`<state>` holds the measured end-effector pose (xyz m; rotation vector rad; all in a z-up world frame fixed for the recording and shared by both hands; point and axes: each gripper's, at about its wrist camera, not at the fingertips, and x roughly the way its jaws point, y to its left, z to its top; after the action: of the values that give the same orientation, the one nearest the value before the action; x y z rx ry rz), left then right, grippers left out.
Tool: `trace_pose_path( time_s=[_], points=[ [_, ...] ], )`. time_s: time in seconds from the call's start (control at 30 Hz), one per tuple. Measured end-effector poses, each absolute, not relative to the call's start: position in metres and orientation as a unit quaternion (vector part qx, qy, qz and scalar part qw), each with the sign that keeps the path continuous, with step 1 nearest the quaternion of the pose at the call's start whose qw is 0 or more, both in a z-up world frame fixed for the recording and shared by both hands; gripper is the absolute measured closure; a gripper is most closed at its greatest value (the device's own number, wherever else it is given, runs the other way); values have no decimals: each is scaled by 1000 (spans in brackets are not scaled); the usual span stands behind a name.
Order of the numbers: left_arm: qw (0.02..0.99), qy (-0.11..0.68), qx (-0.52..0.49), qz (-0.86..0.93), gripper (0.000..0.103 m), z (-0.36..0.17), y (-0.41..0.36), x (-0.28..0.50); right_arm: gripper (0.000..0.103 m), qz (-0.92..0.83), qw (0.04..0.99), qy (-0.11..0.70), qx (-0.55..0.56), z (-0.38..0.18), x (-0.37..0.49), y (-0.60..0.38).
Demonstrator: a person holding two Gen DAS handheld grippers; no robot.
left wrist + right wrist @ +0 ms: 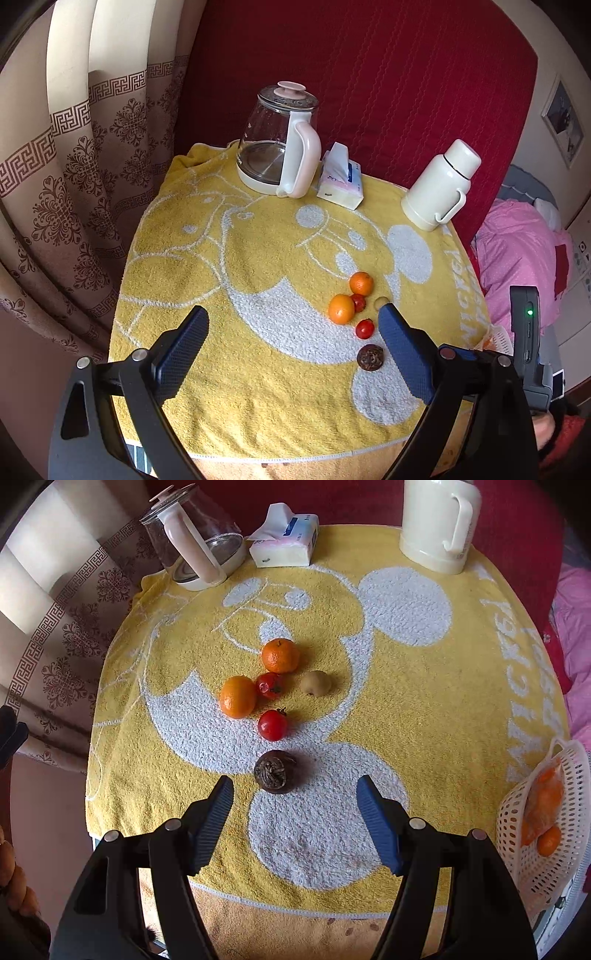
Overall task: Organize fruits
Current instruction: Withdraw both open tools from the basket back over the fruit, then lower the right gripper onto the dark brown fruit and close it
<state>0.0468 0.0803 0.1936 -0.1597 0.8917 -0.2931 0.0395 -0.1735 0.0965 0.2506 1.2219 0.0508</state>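
Observation:
Several fruits lie on a yellow towel (pixel 424 709): two oranges (pixel 280 655) (pixel 238 696), two small red fruits (pixel 269 686) (pixel 272 724), a kiwi (pixel 316 683) and a dark brown fruit (pixel 275 771). My right gripper (pixel 295 790) is open, just short of the dark fruit. My left gripper (pixel 291 314) is open and empty above the towel; the fruits (pixel 341 308) sit by its right finger, which partly hides the kiwi (pixel 379 302). A white basket (pixel 546 834) with oranges inside sits at the towel's right edge.
A glass kettle (pixel 277 147), a tissue pack (pixel 341 177) and a cream thermos (pixel 439 184) stand along the back of the table. A red quilted panel (pixel 369 74) is behind, curtains (pixel 74 166) to the left, pink bedding (pixel 517 251) to the right.

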Motion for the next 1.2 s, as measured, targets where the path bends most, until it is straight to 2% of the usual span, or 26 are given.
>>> trace_pose_path(
  time_s=[0.1, 0.47, 1.2],
  points=[
    [887, 432, -70, -147, 11, 189, 85, 52, 28, 9, 810, 573, 120, 93, 40, -171],
    [878, 444, -57, -167, 11, 167, 91, 74, 23, -20, 808, 577, 120, 85, 45, -162],
    [873, 447, -48, -189, 11, 147, 96, 128, 23, -47, 763, 630, 136, 43, 84, -158]
  ],
)
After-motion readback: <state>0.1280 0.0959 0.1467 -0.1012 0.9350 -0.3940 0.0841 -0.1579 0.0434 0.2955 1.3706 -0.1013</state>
